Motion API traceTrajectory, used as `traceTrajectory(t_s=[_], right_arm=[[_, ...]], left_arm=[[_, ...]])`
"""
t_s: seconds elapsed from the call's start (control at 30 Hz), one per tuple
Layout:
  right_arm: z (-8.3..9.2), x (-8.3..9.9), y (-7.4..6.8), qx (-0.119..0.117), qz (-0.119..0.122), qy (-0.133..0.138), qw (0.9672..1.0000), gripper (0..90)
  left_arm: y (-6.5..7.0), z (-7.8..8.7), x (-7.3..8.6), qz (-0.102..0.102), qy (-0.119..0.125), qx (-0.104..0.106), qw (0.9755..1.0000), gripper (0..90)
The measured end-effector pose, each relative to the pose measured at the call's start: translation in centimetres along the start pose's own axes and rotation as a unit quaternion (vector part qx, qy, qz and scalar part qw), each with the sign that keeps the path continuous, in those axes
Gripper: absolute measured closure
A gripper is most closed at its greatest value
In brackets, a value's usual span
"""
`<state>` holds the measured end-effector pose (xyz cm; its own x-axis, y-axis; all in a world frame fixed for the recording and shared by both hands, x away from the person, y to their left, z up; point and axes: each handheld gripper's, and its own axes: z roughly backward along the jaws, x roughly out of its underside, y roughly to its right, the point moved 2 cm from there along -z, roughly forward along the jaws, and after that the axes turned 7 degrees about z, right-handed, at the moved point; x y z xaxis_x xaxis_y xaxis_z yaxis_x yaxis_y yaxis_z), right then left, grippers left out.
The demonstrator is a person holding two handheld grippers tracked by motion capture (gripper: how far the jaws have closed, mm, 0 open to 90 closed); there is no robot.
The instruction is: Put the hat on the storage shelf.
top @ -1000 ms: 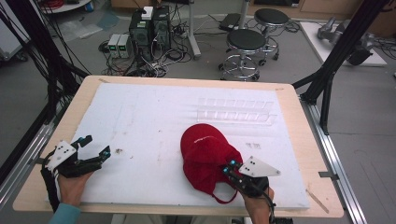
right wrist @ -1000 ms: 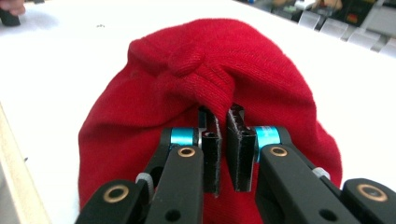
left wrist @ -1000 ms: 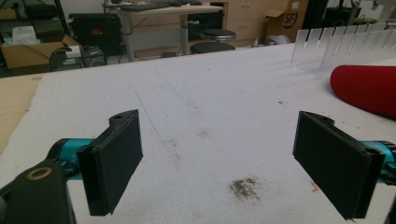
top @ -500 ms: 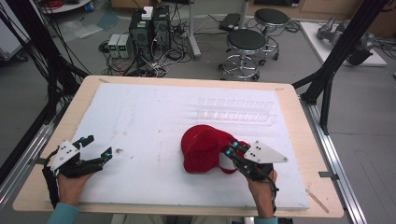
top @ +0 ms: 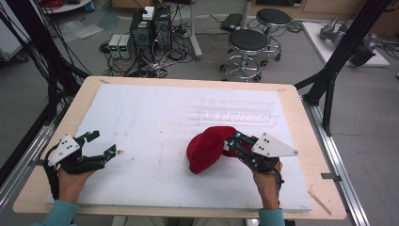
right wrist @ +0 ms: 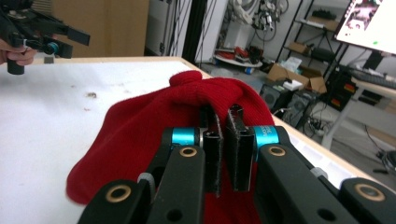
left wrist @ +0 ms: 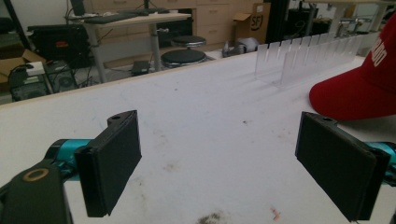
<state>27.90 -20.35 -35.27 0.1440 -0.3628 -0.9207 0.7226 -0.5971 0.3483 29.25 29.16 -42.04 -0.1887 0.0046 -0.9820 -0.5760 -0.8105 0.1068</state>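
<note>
Lifted and bunched since a moment ago, the soft red fabric cap (top: 207,149) sits mid-bench, pinched at its right side by the right hand-held gripper (top: 234,141). Left hand-held gripper (top: 101,144) hovers spread wide, holding nothing, near the bench's (top: 155,89) left edge.

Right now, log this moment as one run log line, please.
right gripper: shut on red cap, cap bunched | left gripper: open, holding nothing, apart from the cap | clear divider rack: beyond the cap, untouched
</note>
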Motion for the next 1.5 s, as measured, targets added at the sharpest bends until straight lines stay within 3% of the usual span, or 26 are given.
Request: traceTrajectory(t_s=[0.03,0.07,0.1,0.23,0.27,0.37,0.5,0.57,0.6,0.73,0.9,0.93,1.0,1.23,1.43,1.5], right_arm=[[0.1,-0.2,0.0,-0.008,-0.008,-0.001,0.9999,86.3],[0.3,-0.4,-0.4,-0.017,-0.039,-0.015,0.9990,86.3],[0.1,-0.8,0.2,-0.015,-0.010,0.009,0.9998,86.3],[0.0,-1.2,0.5,-0.021,-0.002,0.022,0.9995,86.3],[0.2,-1.3,0.0,-0.034,-0.042,0.001,0.9986,86.3],[0.0,-1.7,0.1,-0.041,-0.044,0.000,0.9982,86.3],[-0.4,-2.1,0.2,-0.057,-0.047,-0.002,0.9973,86.3],[-0.6,-2.3,0.4,-0.066,-0.048,0.001,0.9966,86.3],[-1.2,-2.5,1.2,-0.066,-0.020,0.025,0.9973,86.3],[-1.6,-2.6,1.5,-0.082,-0.033,0.025,0.9958,86.3],[-2.2,-2.7,1.9,-0.100,-0.047,0.029,0.9934,86.3],[-2.3,-2.7,1.9,-0.104,-0.047,0.028,0.9930,86.3],[-2.5,-2.8,2.1,-0.113,-0.052,0.024,0.9920,86.3],[-3.4,-3.1,2.4,-0.143,-0.057,0.019,0.9880,86.3],[-3.9,-3.2,2.8,-0.159,-0.062,0.019,0.9851,86.3],[-4.1,-3.3,2.8,-0.165,-0.064,0.018,0.9840,86.3]], left_arm=[[0.1,-0.1,-0.3,-0.001,0.001,0.005,1.0000,14.6],[0.3,-0.2,-0.5,-0.001,0.003,0.008,1.0000,14.6],[0.5,-0.3,-0.8,-0.004,0.003,0.014,0.9999,14.6],[1.3,-0.7,-1.9,-0.012,0.005,0.035,0.9993,14.6],[1.4,-0.8,-2.1,-0.011,0.005,0.041,0.9991,14.5],[1.9,-1.2,-2.8,-0.005,0.004,0.061,0.9981,14.3],[2.4,-2.3,-4.1,-0.005,-0.022,0.079,0.9966,13.9],[2.6,-3.0,-4.6,0.008,-0.037,0.088,0.9954,11.8],[2.7,-3.3,-4.8,0.011,-0.044,0.092,0.9948,11.5],[3.4,-4.4,-5.5,0.012,-0.066,0.107,0.9919,11.4],[4.9,-5.7,-6.5,0.015,-0.081,0.162,0.9833,11.5],[5.3,-6.0,-6.7,0.005,-0.085,0.171,0.9816,11.8],[6.0,-6.4,-7.1,-0.005,-0.088,0.183,0.9792,11.8],[8.2,-8.4,-8.0,-0.009,-0.102,0.228,0.9681,11.8],[10.0,-10.3,-8.5,-0.004,-0.110,0.278,0.9544,10.9],[10.5,-10.9,-8.8,-0.003,-0.107,0.286,0.9520,9.9]])
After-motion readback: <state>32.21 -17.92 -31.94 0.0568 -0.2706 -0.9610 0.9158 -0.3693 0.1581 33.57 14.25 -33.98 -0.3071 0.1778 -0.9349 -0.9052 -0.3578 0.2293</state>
